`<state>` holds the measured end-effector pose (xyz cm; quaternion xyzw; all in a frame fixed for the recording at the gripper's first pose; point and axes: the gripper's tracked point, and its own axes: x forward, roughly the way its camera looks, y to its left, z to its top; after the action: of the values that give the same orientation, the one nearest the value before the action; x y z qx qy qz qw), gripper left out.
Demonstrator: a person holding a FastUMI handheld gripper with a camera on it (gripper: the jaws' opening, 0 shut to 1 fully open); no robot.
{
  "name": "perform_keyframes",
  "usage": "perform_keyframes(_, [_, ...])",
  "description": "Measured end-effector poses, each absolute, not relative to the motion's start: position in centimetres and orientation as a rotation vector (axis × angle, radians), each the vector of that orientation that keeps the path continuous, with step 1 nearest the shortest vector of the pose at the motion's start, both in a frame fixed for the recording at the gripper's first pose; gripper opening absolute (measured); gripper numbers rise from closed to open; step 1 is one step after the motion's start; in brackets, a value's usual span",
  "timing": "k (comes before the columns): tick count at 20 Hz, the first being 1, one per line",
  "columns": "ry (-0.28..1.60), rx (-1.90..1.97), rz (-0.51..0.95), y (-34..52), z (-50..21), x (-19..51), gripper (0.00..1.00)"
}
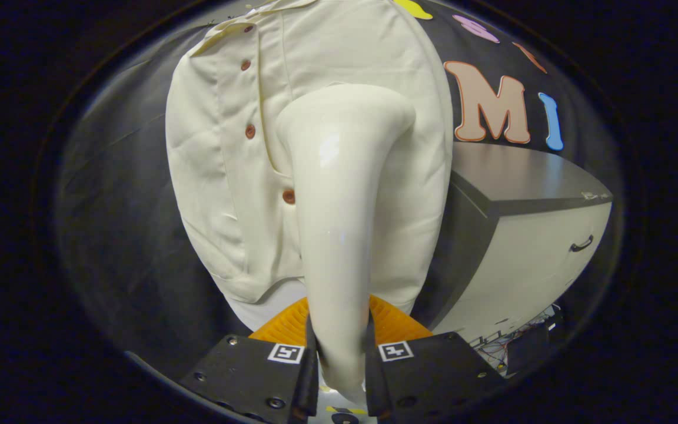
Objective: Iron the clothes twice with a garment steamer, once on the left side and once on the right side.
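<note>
A cabinet (pixel 527 259) stands just to the right of the hanging shirt (pixel 209 165), against the booth's black wall. Its flat top (pixel 515 174) is dark grey and smooth, with a few small pale specks at the front corner; what they are cannot be told. The front is cream, with a dark curved handle (pixel 581 244), and the side facing the shirt is dark. A tangle of thin coloured wires (pixel 495 353) lies at its foot. The gripper (pixel 342 359) has both fingers pressed on the steamer (pixel 339 206).

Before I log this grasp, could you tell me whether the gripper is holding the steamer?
Yes, both fingers press on the steamer handle between them, its head against the shirt.
</note>
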<state>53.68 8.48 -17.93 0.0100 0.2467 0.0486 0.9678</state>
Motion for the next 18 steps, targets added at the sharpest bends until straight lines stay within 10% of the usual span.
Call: perform_keyframes(18, [0.581, 0.112, -0.080, 8.5, -22.5, 45.2, 0.32])
